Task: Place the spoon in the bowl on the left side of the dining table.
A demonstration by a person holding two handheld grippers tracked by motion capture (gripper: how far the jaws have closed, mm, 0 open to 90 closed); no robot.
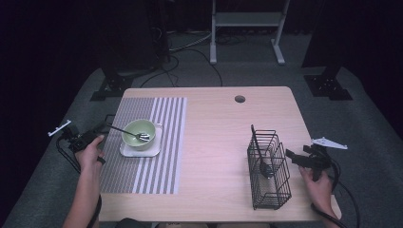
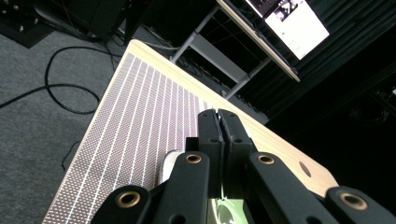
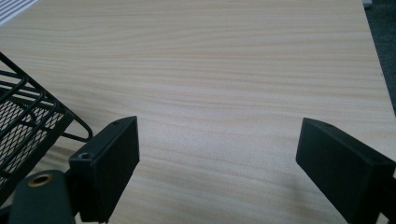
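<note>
Your left hand-held gripper (image 1: 102, 128) clamped the spoon (image 1: 127, 131) handle at the counter's (image 1: 214, 142) left edge, its head in the bowl (image 1: 139, 132). Your right hand-held gripper (image 3: 217, 163) stood open over bare wood beside the wire basket (image 1: 269, 171).

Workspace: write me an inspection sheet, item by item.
Surface: light wood table with a round hole near the far edge; striped placemat on its left part.
Job's things: green bowl on a white square plate on the placemat; spoon resting in the bowl, handle toward the left tool.
Clutter: black wire basket at the right, a dark utensil standing in it.
Grippers: left tool shut at the placemat's left edge, whether it pinches the spoon handle cannot be told; right tool open, nothing between its jaws, beside the basket.
Cables: black cables on the floor; one trails from each tool.
Surroundings: grey carpet, white stand legs, dark backdrop.
</note>
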